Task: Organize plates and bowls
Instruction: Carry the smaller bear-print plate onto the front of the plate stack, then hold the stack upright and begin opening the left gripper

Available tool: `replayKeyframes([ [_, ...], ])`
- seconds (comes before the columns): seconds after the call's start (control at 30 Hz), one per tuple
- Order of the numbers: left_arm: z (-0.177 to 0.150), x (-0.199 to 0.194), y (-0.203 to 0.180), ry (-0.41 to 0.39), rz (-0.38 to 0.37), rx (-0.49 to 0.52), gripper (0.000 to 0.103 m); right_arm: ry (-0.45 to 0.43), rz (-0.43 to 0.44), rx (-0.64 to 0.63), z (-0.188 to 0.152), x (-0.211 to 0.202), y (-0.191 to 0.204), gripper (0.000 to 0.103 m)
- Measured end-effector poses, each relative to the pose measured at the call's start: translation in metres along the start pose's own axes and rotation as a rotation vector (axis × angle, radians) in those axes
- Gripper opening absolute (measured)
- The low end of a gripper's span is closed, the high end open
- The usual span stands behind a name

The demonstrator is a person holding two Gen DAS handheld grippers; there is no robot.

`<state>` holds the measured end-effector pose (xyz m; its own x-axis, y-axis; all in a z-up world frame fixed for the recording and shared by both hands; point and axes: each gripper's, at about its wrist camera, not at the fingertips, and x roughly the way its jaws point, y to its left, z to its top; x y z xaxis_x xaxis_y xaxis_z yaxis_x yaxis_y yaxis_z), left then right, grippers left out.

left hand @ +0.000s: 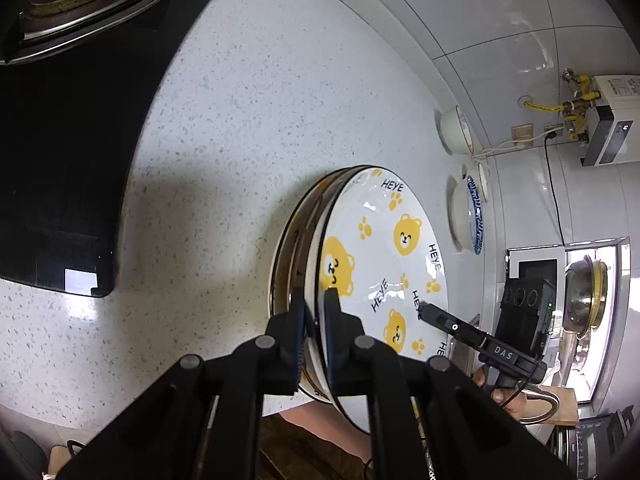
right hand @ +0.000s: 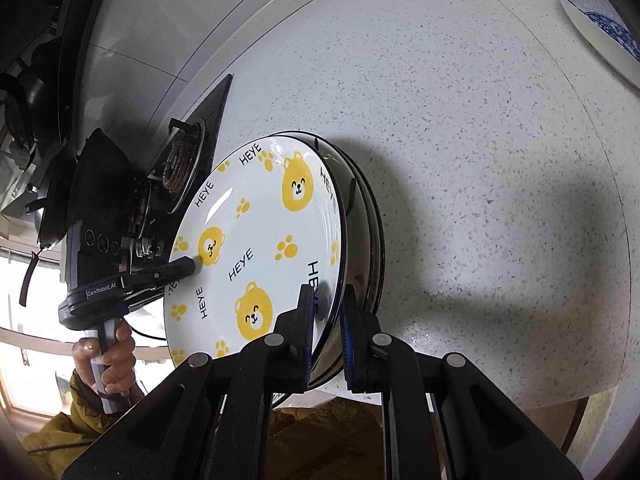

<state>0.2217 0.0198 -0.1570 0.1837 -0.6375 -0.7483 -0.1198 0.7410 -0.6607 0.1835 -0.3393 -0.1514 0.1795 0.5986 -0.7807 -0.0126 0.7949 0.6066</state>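
Gripping the bear plate point(left hand: 384, 240) by opposite rims, my left gripper point(left hand: 314, 304) and right gripper point(right hand: 328, 300) both have their jaws clamped on its edge, and it sits atop a stack of plates point(left hand: 296, 240) near the front of the speckled surface point(left hand: 240, 120). I judge it is being set onto the stack; next I must part both sets of jaws together and back away cleanly. Beyond lie a blue-patterned plate point(right hand: 592, 8), a bowl point(left hand: 454, 130), the stove point(left hand: 60, 0) and tiled wall point(left hand: 500, 20).
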Motion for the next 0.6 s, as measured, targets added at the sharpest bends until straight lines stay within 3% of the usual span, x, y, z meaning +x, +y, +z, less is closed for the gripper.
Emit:
replayKeyframes([
  [0.27, 0.004, 0.002, -0.007, 0.041, 0.032, -0.006, 0.012, 0.034, -0.027, 0.041, 0.003, 0.000, 0.003, 0.012],
  [0.4, 0.006, 0.003, -0.011, 0.069, 0.029, 0.000, 0.020, 0.064, -0.033, 0.064, 0.005, 0.003, 0.005, 0.013],
  [0.6, 0.011, 0.003, -0.010, 0.120, 0.022, -0.009, 0.024, 0.104, 0.016, 0.136, 0.009, 0.006, 0.002, 0.024],
])
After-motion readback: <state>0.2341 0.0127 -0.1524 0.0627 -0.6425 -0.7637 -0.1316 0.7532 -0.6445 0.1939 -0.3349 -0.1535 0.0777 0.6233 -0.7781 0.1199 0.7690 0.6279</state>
